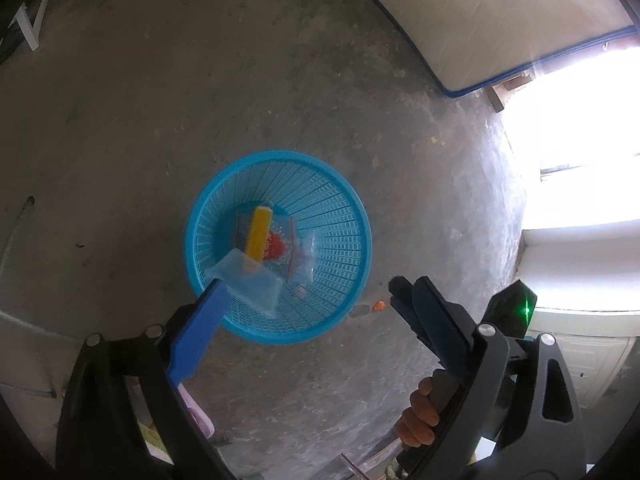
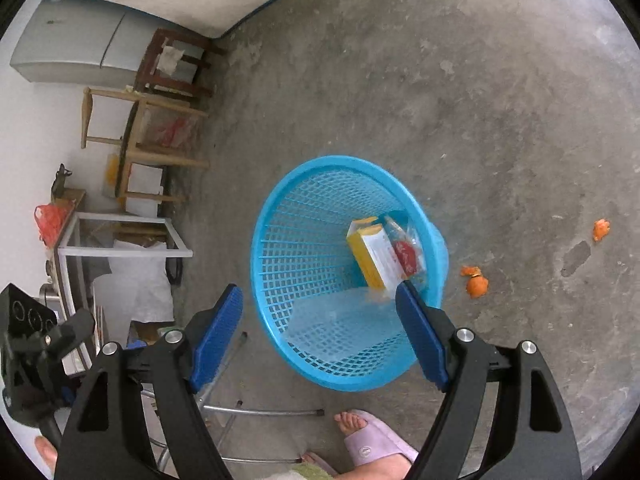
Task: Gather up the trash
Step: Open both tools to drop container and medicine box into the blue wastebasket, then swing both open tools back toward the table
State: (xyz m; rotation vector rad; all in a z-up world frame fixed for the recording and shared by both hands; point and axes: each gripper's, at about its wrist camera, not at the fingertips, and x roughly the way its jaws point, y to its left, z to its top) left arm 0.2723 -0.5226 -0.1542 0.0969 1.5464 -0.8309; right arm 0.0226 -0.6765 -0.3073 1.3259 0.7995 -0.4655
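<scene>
Both views are fisheyes looking steeply down at a concrete floor [image 1: 280,80], each past its own two blue-padded fingers at the bottom of the frame. The left wrist view sees the blue basket [image 1: 352,216] mid-frame, almost from straight above; the right wrist view sees that basket [image 2: 280,208] lower centre, more from the side (its inner wall shows). Both share the basket, and probably the orange scraps [image 2: 476,280] beside it.

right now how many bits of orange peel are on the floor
3 torn orange peel pieces on the concrete floor: two together right of the blue basket, one farther right. Smaller bits may be hidden.
</scene>
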